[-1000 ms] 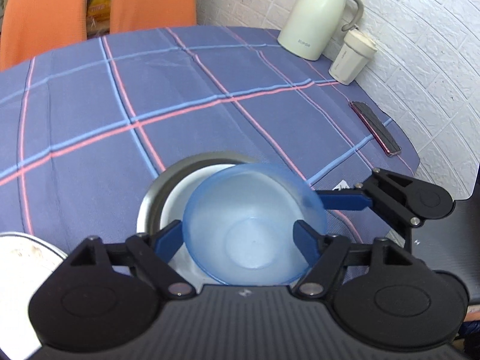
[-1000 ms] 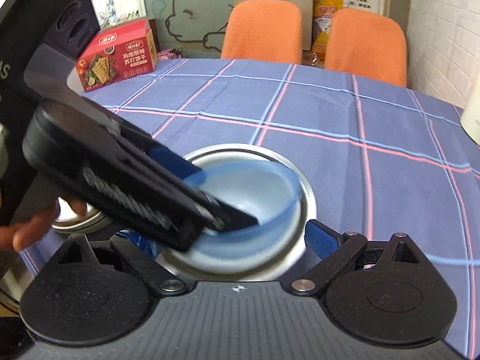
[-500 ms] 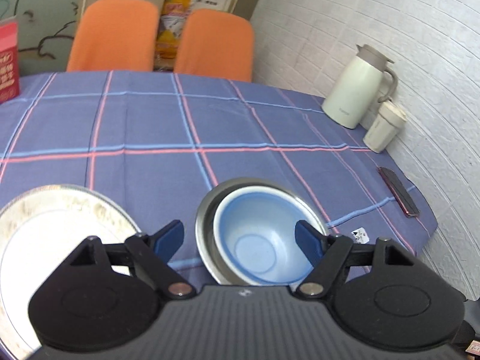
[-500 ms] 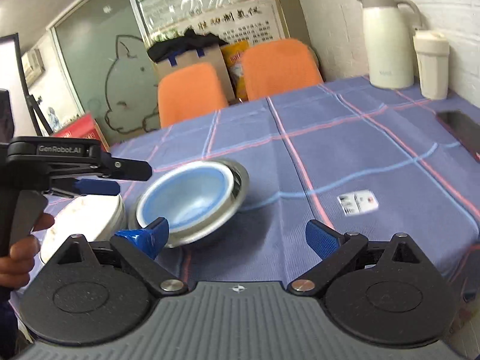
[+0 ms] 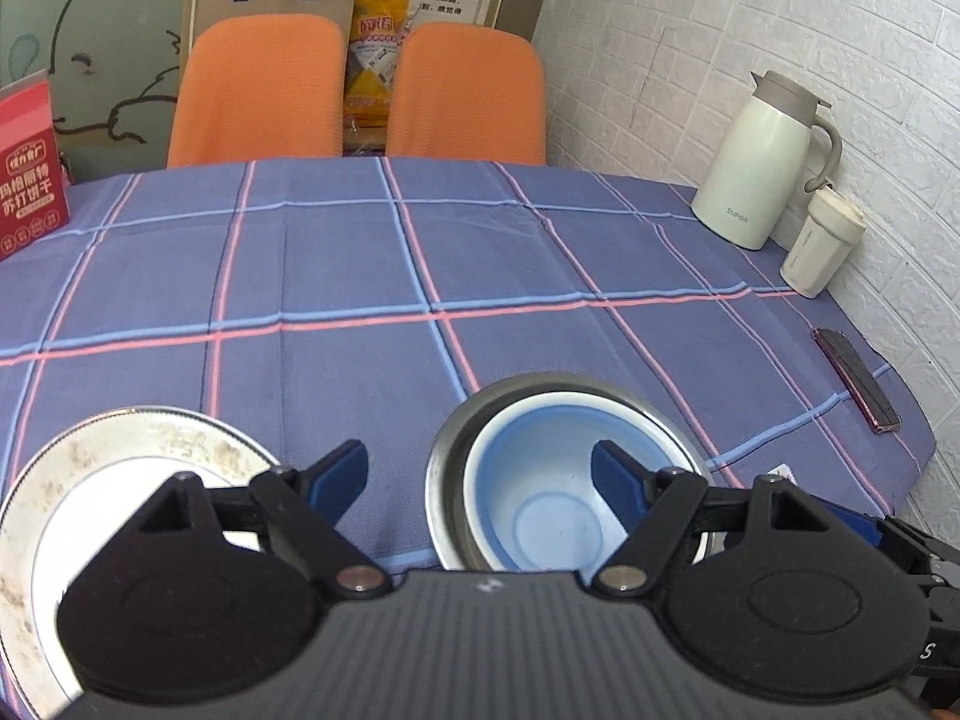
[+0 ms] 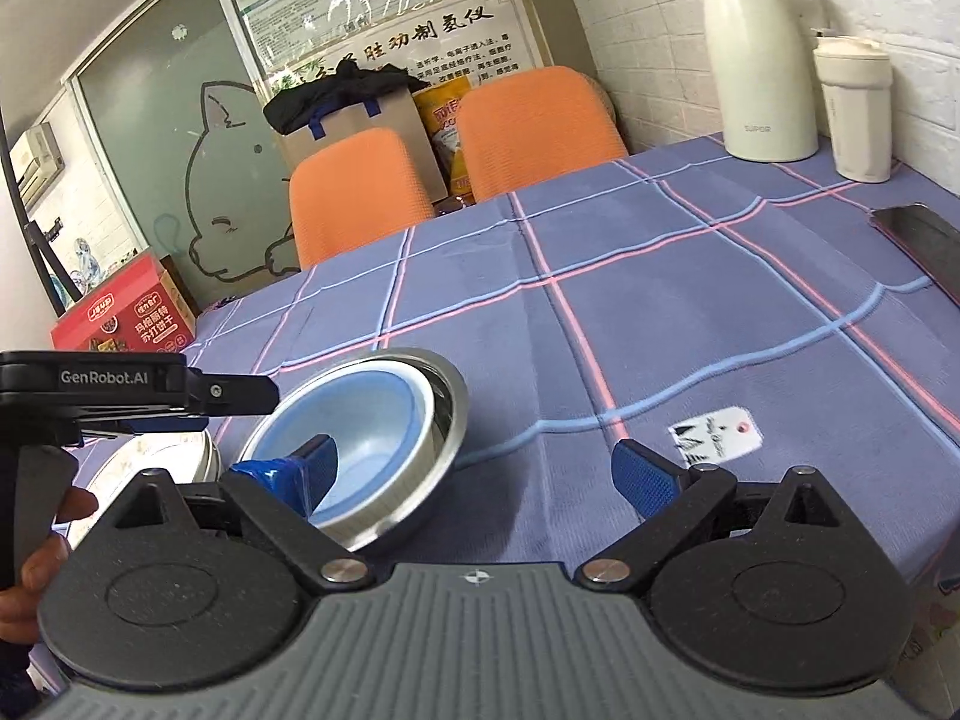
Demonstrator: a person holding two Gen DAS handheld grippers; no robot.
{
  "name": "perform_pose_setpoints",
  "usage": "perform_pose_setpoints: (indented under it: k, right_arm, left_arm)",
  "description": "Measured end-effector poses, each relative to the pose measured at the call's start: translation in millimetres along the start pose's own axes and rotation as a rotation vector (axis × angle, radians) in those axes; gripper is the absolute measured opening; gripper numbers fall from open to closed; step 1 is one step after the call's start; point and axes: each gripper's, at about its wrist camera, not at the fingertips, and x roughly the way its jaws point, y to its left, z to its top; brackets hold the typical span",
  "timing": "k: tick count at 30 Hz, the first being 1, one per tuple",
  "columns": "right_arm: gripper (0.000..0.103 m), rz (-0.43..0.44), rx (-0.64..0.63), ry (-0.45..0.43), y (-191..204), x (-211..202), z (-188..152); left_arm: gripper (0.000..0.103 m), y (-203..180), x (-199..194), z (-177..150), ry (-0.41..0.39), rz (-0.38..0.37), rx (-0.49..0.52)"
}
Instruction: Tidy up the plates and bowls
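A blue bowl point(image 5: 540, 492) point(image 6: 372, 420) rests nested inside a steel bowl point(image 5: 606, 387) point(image 6: 447, 402) near the table's front edge. Left of them lies a stained white plate point(image 5: 90, 480) point(image 6: 174, 456), partly hidden by the gripper bodies. My left gripper point(image 5: 480, 480) hovers open above the cloth between the plate and the bowls, nothing in it; its body also shows in the right wrist view point(image 6: 180, 399), held by a hand. My right gripper point(image 6: 480, 468) stands open just right of the bowls, with nothing between its fingers.
A cream thermos jug point(image 5: 762, 162) point(image 6: 762, 60) and a lidded cup point(image 5: 822, 246) point(image 6: 858, 108) stand at the right by the brick wall. A phone point(image 5: 858, 378) lies near the right edge. A red box point(image 5: 27, 168) point(image 6: 126, 318) sits far left; two orange chairs point(image 5: 360, 96) stand behind.
The left gripper let go of the blue bowl, which now sits in the steel bowl, then drew back and up. The right gripper also pulled back and swung right.
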Motion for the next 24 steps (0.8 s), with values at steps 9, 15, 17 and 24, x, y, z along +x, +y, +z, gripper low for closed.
perform_pose_setpoints:
  k: [9, 15, 17, 24]
  right_arm:
    - [0.086, 0.028, -0.029, 0.039, 12.1, 16.9, 3.2]
    - [0.086, 0.020, -0.060, 0.076, 18.3, 34.4, 6.2]
    - [0.086, 0.004, -0.073, 0.087, 20.3, 40.7, 6.1]
    - [0.086, -0.043, -0.130, 0.130, 28.1, 59.6, -0.9]
  left_arm:
    - [0.078, 1.4, 19.2, 4.1, 0.059, -0.004, -0.001]
    - [0.078, 5.9, 42.4, 13.9, 0.133, -0.072, -0.015]
    - [0.078, 4.4, 50.2, 14.3, 0.151, -0.063, 0.005]
    - [0.078, 0.1, 73.9, 11.3, 0.210, -0.042, 0.085]
